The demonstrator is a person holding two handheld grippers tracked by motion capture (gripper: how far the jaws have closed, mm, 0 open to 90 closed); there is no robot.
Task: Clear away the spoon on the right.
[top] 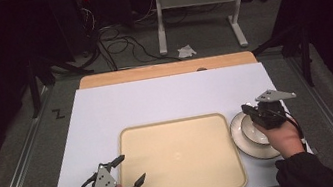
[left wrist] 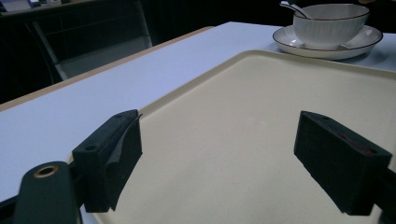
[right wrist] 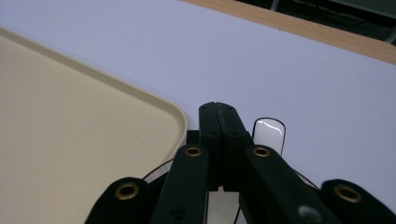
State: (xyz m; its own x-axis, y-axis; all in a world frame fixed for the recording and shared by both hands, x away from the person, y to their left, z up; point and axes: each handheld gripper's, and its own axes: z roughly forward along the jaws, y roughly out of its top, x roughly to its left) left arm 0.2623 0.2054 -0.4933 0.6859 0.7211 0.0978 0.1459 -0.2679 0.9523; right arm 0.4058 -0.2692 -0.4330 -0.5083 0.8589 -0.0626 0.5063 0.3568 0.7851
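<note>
The right gripper (top: 253, 112) hangs over the bowl (left wrist: 329, 24) on its saucer (left wrist: 327, 44), jaws pressed together, seemingly pinching the spoon (right wrist: 269, 134) handle. The left gripper (top: 131, 172) rests spread at the tray (top: 182, 159) corner.

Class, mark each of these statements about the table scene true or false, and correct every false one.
1. The tray holds nothing. True.
2. The bowl stands on the tray. False: it sits on a plate on the white table, beside the tray's right edge.
3. The left gripper has its fingers spread apart above the tray. True.
4. The right gripper is wide open. False: its fingers are pressed together; whether they pinch the spoon is hidden.
5. A spoon rests in the bowl. True.
6. The bowl is plain red. False: it is white with a dark rim.
</note>
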